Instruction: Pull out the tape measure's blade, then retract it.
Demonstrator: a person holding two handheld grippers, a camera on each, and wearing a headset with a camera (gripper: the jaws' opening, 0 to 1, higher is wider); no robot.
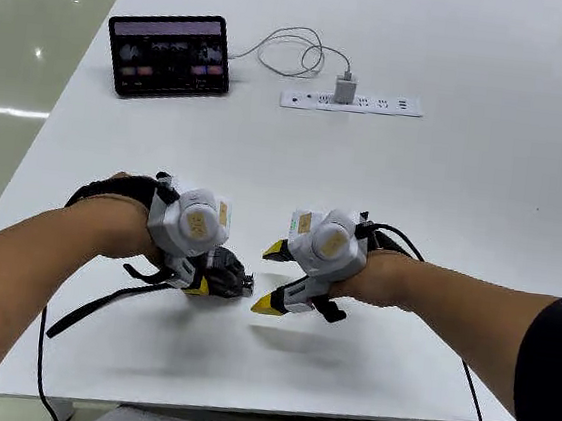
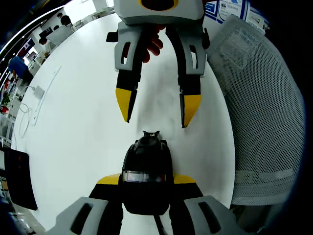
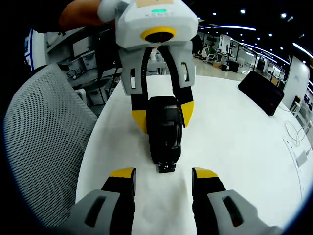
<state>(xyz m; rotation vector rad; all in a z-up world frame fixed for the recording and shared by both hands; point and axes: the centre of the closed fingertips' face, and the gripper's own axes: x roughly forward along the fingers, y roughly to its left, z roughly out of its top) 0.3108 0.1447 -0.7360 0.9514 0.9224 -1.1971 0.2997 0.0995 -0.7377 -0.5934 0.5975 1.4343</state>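
**A:** Where is the tape measure sitting for you?

**B:** I have the black tape measure clamped in my left claw, with a yellow tip pressed on each flank of the case. It sits low over the white tabletop. I cannot tell whether the case touches it.

**A:** And your other side?

**B:** My right claw is spread wide with nothing in it. It faces the tape measure head-on from the mouth end. The hook tab sits at the case mouth and points at the gap between those two tips, close to them but not touching.

**A:** Anything else nearby?

**B:** A dark tablet and a white power strip lie well beyond the tape measure. A mesh chair back stands just off the tabletop edge on my side of it.
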